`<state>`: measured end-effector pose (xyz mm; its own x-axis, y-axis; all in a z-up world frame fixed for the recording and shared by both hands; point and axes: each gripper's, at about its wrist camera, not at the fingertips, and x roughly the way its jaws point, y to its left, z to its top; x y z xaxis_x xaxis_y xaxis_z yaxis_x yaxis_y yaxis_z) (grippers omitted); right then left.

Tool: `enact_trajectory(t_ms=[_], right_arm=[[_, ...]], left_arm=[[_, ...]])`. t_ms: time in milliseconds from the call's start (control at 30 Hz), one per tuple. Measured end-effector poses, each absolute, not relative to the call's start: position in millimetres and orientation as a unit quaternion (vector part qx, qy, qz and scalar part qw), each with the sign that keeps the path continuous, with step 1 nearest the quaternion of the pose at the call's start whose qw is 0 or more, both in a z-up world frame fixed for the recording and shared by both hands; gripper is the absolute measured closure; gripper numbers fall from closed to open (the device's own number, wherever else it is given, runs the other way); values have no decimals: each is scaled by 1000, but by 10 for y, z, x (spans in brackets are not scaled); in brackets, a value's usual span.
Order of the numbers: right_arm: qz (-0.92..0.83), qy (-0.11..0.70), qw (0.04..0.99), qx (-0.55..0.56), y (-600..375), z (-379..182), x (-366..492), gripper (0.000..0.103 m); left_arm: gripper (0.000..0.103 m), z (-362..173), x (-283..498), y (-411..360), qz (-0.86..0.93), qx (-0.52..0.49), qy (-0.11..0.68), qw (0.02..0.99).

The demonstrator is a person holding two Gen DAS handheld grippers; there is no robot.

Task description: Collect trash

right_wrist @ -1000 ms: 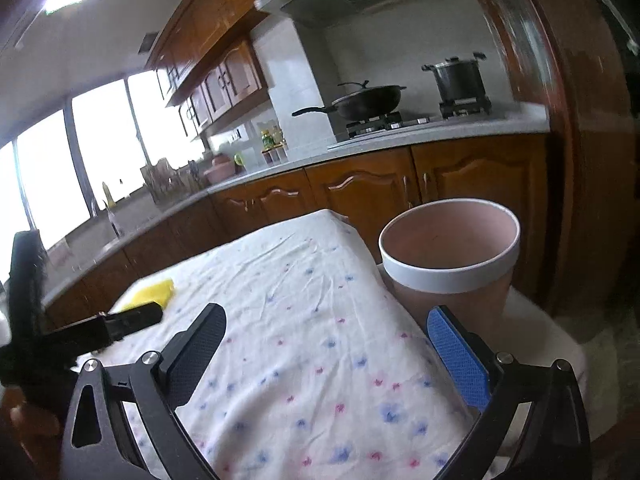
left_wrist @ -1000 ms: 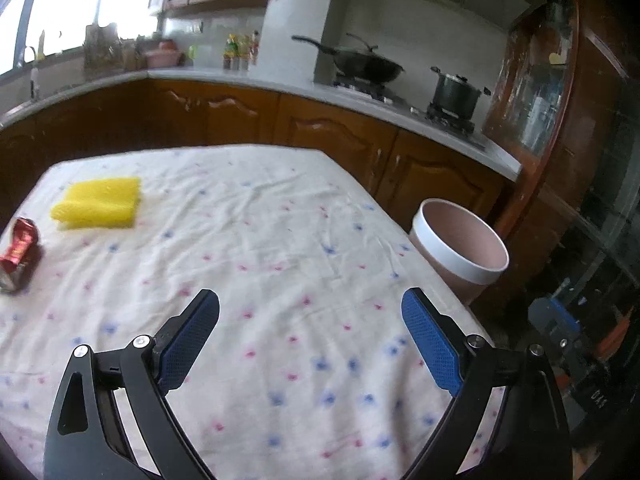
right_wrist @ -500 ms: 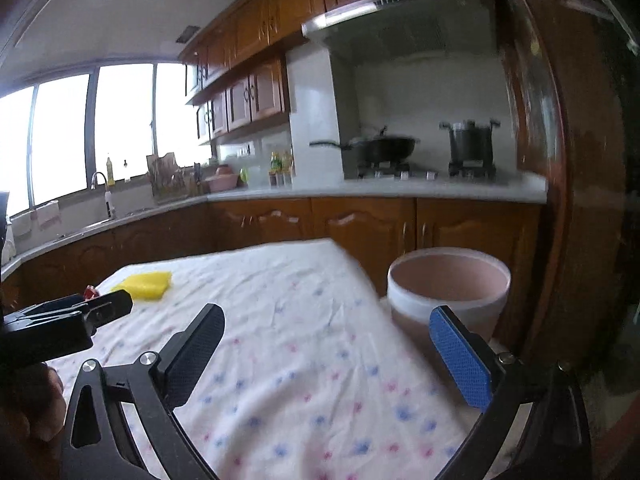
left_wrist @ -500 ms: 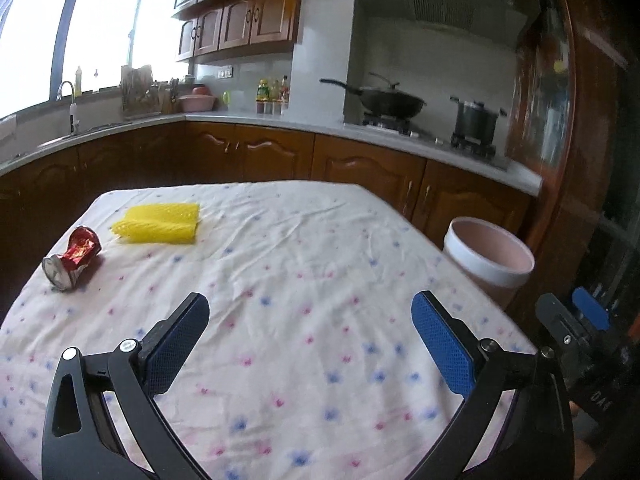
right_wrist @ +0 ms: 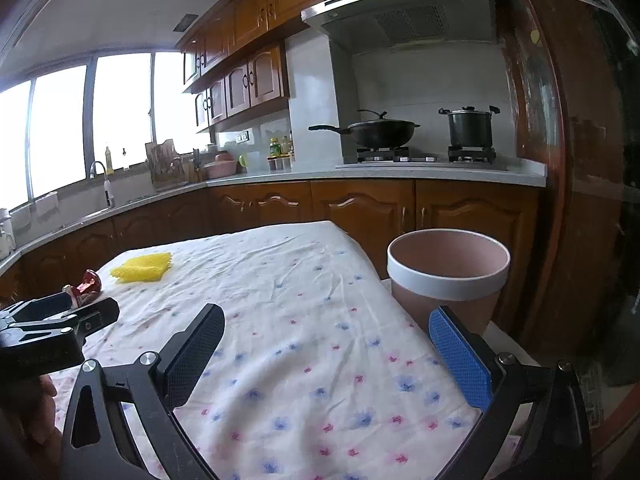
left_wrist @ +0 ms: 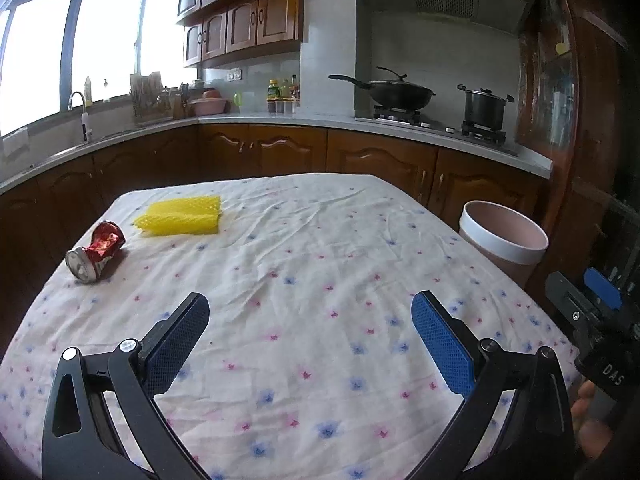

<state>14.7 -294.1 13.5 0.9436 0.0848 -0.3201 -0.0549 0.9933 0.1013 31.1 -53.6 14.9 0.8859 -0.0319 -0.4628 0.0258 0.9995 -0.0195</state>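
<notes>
A crushed red can lies on its side near the left edge of the table. Just beyond it lies a yellow foam net. Both also show in the right wrist view, the can partly behind the other gripper and the yellow net beyond it. A pink bin with a white rim stands off the table's right side. My left gripper hangs open over the cloth, well short of the can. My right gripper is open too, low over the table's near right part.
The table wears a white cloth with small flowers. Behind it run brown kitchen cabinets, with a wok and a pot on the stove. A hand shows at the lower right edge.
Both views have pulled back and levelled, so more of the table and kitchen shows. The can and yellow net sit further into the left view. The left jaws stand slightly wider.
</notes>
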Motion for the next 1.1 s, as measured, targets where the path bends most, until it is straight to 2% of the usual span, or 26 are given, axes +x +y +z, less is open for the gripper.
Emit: enact_trajectory(t_ms=[1100], right_arm=[[67,154,984,64,-2831,30,120,0]], left_arm=[[0,121,126,-424,14,0,216,976]])
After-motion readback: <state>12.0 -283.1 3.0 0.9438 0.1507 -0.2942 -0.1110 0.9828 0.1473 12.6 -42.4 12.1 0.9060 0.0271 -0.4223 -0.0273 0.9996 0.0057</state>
